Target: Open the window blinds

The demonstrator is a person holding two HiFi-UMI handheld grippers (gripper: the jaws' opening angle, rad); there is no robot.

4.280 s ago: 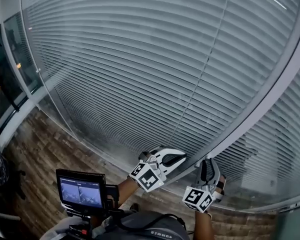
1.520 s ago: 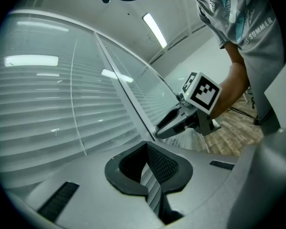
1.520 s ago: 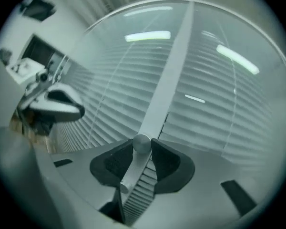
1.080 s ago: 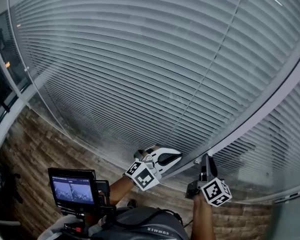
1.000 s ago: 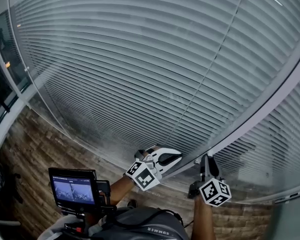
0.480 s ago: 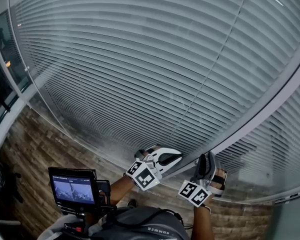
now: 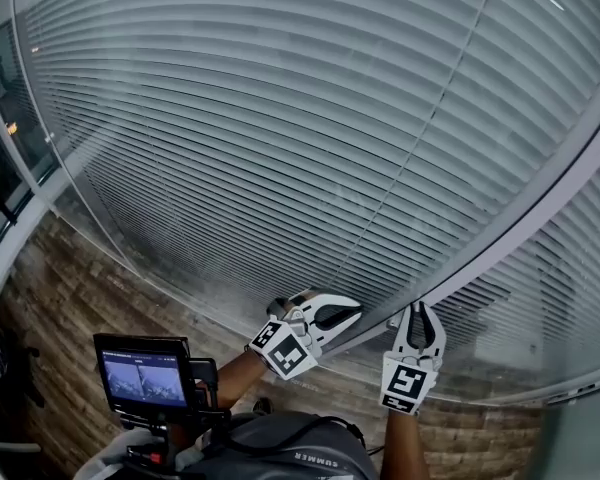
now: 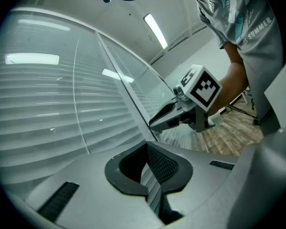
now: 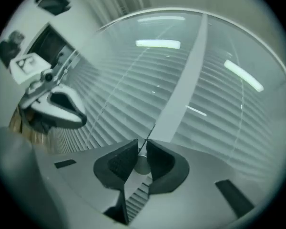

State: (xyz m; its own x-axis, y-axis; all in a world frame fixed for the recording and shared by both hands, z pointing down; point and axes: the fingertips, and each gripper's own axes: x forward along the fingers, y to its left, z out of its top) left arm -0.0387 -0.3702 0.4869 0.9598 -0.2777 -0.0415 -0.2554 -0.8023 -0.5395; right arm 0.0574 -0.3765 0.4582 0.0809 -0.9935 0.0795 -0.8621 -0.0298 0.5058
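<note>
At the foot of the grey frame post (image 7: 510, 230) between the two panels, the right gripper (image 7: 417, 310) is held level. Its fingers (image 9: 122, 161) have just been closing on the tilt wand (image 9: 143, 164). The wand's round grey end is pinched between both fingers, and its thin stem is seen running up along the post's edge. The left gripper (image 7: 356, 308) is parked just beside it on the left, fingers clenched with nothing between them, tips pointed at the slats. The window blinds (image 7: 280, 118) are spread across the whole wall ahead, slats flat and overlapped, bottom edge down by the wood floor (image 7: 70, 288). A lift cord (image 7: 412, 153) is seen running down the left panel. Open room is left below and to the left of the grippers. A small monitor (image 7: 142, 379) is mounted low by the person's body, well apart from the blinds.
</note>
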